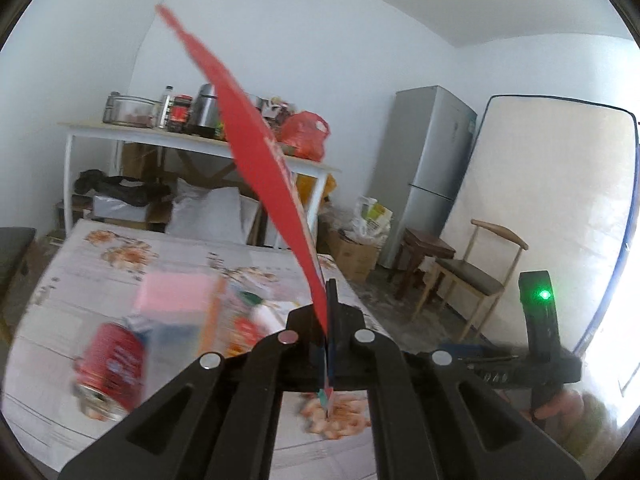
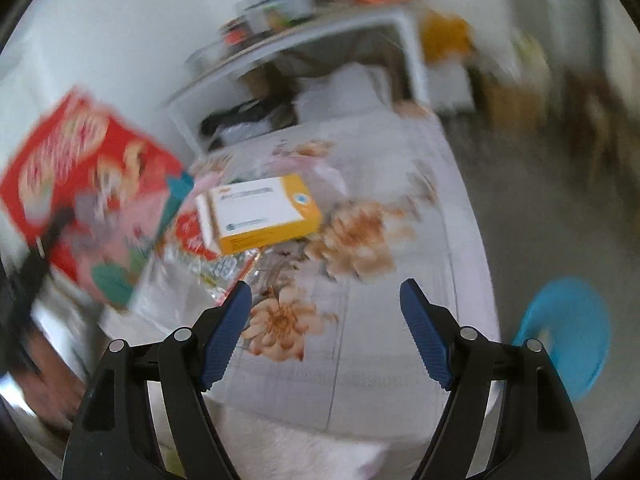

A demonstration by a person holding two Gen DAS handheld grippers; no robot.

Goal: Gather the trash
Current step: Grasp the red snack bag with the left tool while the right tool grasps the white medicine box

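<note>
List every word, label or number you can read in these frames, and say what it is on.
None can be read.
Red flat pack in the left gripper: print blurred.
Yellow and white box: lines too small.
Red can: white print blurred.
Clear wrapper: blurred.

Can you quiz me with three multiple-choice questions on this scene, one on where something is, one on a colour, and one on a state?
1. Where does the yellow and white box lie?
A. on the floral tabletop
B. on the blue stool
C. on the chair

2. What colour is the can lying on its side?
A. green
B. red
C. silver

3. How do the right gripper's jaws stand?
A. shut on the box
B. shut on nothing
C. open, with nothing between them

Answers: 1 A, it rests among the wrappers on the flowered cloth. 2 B, its side is red with white print. 3 C, the blue pads stand wide apart over bare cloth.
</note>
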